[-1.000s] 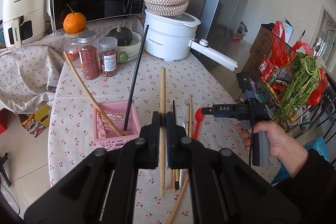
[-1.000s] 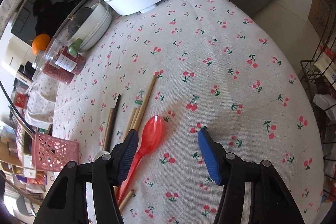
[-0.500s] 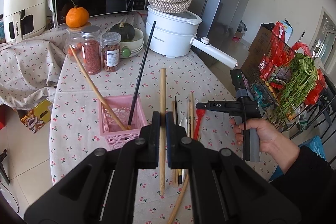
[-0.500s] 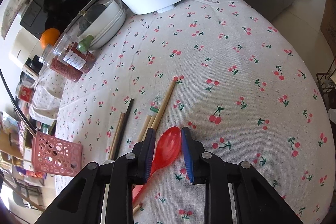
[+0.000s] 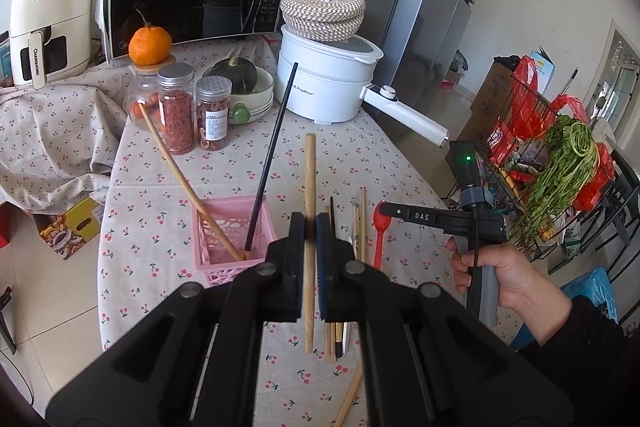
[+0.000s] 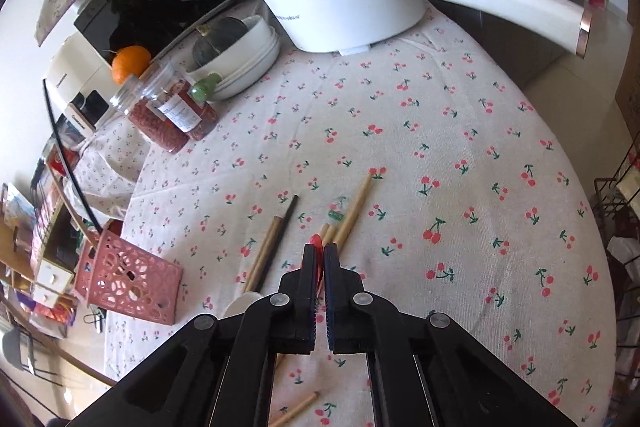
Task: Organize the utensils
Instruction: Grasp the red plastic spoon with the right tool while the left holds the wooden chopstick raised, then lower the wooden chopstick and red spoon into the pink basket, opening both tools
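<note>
Left claw (image 5: 307,231): pinching wooden chopstick (image 5: 309,183), long axis pointing away, just right of pink basket (image 5: 230,247). Right claw (image 6: 319,259): pinching red spoon (image 6: 316,241), farther right of the basket, above the counter (image 6: 440,147).

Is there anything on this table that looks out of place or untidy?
Yes. Several wooden and dark chopsticks lie loose and unaligned on the cherry-print tablecloth, beside the pink plastic basket. That basket holds only a long wooden chopstick and a black chopstick, both leaning askew. Nothing looks spilled or damaged.
</note>
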### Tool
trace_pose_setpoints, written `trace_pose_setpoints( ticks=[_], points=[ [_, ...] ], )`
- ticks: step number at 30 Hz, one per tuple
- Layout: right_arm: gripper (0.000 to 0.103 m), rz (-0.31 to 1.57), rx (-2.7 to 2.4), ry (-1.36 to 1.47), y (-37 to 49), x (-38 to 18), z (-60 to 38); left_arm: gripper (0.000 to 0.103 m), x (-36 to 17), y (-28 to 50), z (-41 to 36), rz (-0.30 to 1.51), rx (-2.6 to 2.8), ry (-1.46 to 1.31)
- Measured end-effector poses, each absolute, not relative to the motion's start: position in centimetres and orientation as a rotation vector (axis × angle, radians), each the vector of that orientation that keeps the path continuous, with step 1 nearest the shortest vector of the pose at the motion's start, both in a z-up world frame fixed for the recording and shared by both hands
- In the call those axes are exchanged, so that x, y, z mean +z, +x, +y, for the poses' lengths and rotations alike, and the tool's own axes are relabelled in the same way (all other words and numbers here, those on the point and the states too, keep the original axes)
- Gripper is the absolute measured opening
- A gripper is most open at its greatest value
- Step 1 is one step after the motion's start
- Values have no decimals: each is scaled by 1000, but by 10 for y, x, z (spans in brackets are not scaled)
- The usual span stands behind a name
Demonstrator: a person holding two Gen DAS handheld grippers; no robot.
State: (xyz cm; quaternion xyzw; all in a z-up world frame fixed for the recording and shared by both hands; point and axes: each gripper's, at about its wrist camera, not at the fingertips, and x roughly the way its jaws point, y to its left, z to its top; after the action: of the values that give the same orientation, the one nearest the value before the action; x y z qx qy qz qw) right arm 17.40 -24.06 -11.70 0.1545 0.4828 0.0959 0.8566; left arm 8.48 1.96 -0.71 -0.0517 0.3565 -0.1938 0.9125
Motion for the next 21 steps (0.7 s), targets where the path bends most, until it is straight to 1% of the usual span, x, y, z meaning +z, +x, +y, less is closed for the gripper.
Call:
trace_pose_setpoints(
  ticks=[9,17,21],
  points=[
    [3,835,203,143,128,-49,-205,6,2,78,21,701,-401,-110],
    [3,706,213,111,99,-4,-195,6,18,68,29,633,-399,-119],
    [3,637,233,117,92,19,-193,6,34,61,33,569,-409,-132]
  ],
)
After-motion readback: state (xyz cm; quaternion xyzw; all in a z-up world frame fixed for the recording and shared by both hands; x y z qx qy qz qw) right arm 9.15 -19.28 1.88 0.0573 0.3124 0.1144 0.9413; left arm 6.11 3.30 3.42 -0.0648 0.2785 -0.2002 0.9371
